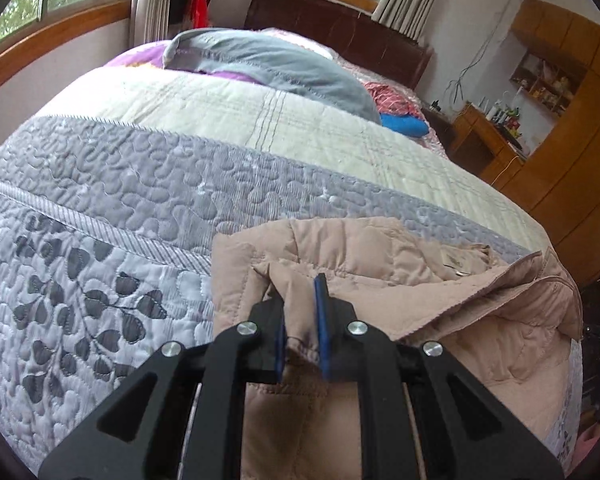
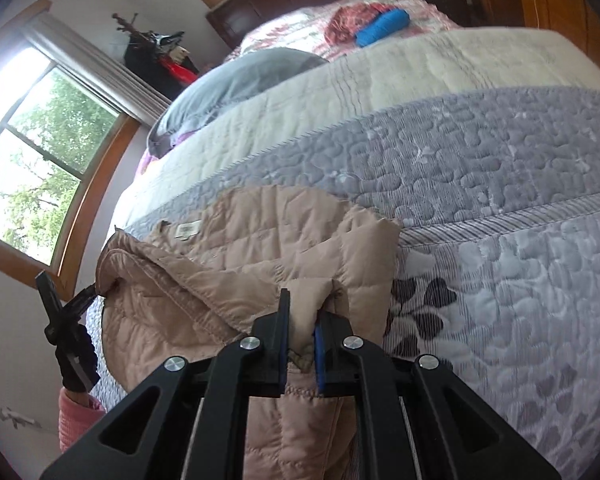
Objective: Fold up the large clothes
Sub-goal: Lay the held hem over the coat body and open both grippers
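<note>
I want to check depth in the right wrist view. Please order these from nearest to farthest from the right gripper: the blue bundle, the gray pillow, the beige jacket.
1. Beige jacket: clamped in the right gripper, at the bed's near end.
2. Gray pillow: farther up the bed, left side.
3. Blue bundle: farthest, near the headboard, right side.

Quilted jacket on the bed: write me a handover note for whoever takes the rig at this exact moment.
Left gripper: shut on a bunched edge of the beige quilted jacket.
Right gripper: shut on another edge of the same jacket.
Jacket: at the near edge of the quilted bedspread, partly doubled over, label showing, lower part hanging off the bed.
Done: both edges gripped, first fold under way.
Left: lay it flat, finish folding, release.
</note>
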